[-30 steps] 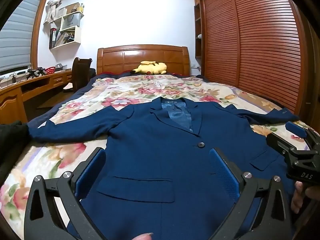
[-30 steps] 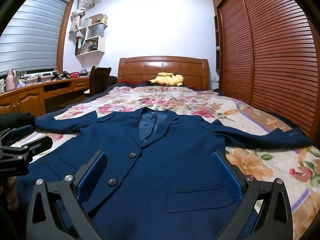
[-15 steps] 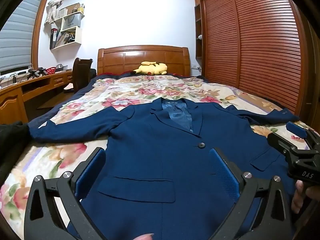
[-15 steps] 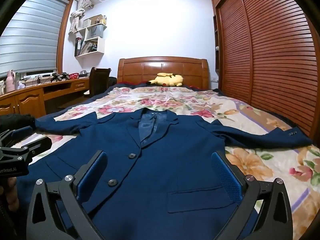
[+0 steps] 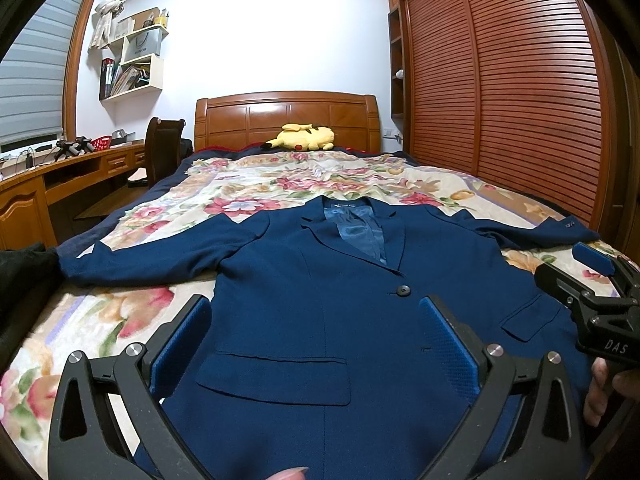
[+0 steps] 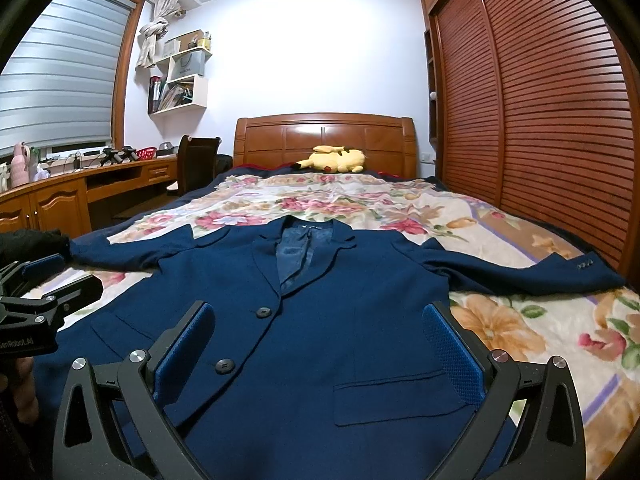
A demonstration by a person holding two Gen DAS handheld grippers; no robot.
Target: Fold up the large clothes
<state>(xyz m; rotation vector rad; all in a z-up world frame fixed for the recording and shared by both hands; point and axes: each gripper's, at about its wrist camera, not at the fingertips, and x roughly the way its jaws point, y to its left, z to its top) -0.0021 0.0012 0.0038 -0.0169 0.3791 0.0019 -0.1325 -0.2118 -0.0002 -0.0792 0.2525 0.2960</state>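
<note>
A navy suit jacket lies flat and face up on the flowered bedspread, collar toward the headboard, both sleeves spread out sideways. My left gripper hovers open over the jacket's lower left front, above a flap pocket, holding nothing. My right gripper hangs open over the lower right front near the two buttons, also with nothing in it. Each gripper shows at the edge of the other's view: the right gripper and the left gripper.
The bed has a wooden headboard with a yellow plush toy against it. A slatted wooden wardrobe runs along the right. A desk and a chair stand on the left.
Both views have crept slightly; the jacket sits a touch lower in the left wrist view. The jacket itself has not moved and both grippers stay open.
</note>
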